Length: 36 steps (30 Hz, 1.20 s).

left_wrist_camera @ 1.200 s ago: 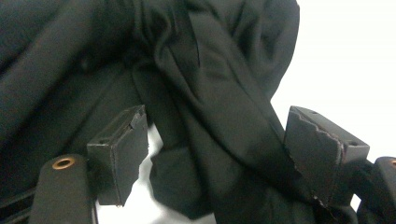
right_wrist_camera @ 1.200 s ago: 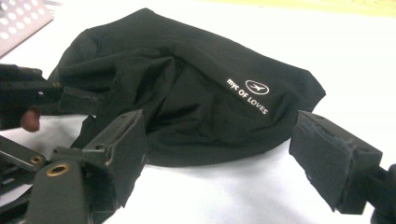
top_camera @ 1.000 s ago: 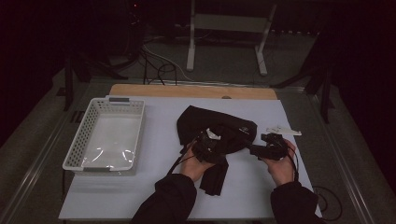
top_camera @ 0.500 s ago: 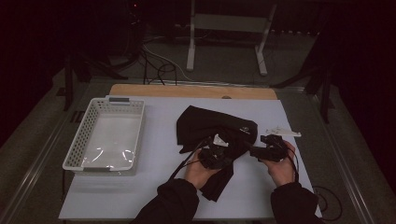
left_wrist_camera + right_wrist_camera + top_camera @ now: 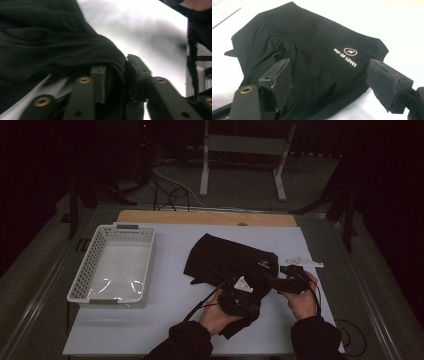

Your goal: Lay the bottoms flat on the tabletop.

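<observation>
Nearest us, at the table's front edge, we hold our left gripper (image 5: 239, 299) on the lower part of the black garment (image 5: 227, 262); its jaws have just been opening a little, yet in the left gripper view a fold of the cloth (image 5: 62, 47) sits pinched between the pads. Just beside it on the right, our right gripper (image 5: 292, 279) has its jaws wide apart, straddling the garment's printed corner (image 5: 345, 56) without pressing it. Farther out, the garment lies crumpled on the white sheet (image 5: 170, 285). Left of it, well apart, stands a white basket (image 5: 82, 282).
</observation>
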Tool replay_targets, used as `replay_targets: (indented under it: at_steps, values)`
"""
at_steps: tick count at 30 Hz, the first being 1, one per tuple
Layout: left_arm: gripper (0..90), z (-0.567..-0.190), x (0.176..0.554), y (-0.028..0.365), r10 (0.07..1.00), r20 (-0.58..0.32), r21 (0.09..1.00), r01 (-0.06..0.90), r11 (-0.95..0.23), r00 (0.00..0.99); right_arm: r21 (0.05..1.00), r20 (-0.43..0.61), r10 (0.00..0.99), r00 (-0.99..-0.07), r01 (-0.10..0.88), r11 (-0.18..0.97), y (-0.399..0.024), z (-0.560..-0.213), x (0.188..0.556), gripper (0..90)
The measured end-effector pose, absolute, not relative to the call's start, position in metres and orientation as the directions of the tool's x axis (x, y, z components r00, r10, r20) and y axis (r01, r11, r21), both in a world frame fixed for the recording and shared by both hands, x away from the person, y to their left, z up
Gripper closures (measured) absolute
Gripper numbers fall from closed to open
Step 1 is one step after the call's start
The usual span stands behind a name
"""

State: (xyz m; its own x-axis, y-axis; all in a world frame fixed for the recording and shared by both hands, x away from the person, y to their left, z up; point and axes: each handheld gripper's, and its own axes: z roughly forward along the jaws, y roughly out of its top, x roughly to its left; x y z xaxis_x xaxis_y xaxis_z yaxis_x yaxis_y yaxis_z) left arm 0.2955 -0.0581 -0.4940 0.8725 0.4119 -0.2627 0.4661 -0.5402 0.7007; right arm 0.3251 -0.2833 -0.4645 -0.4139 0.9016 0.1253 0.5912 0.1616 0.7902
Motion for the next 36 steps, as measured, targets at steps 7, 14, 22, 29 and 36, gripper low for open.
replay_targets:
  at_steps: [7,14,22,29,36]
  values:
    - [52.1,-0.487,0.299,-0.025,0.479,-0.259,0.711,0.501,-0.493,0.839,0.792,0.118,0.899,-0.422,0.586,0.172,-0.282,-0.463,0.323,20.9]
    - [47.6,-0.481,0.295,0.004,0.529,-0.247,0.732,0.514,-0.448,0.812,0.787,0.107,0.894,-0.434,0.587,0.191,-0.277,-0.463,0.320,20.9]
    - [42.7,-0.481,0.288,0.024,0.561,-0.238,0.743,0.521,-0.421,0.793,0.770,0.097,0.879,-0.468,0.594,0.232,-0.268,-0.468,0.308,21.8]
    - [39.1,-0.473,0.283,0.039,0.588,-0.218,0.766,0.510,-0.392,0.779,0.763,0.101,0.850,-0.516,0.589,0.267,-0.256,-0.468,0.300,24.9]
    - [38.7,-0.462,0.281,0.058,0.615,-0.219,0.786,0.511,-0.349,0.757,0.733,0.081,0.812,-0.578,0.587,0.344,-0.233,-0.476,0.291,33.0]
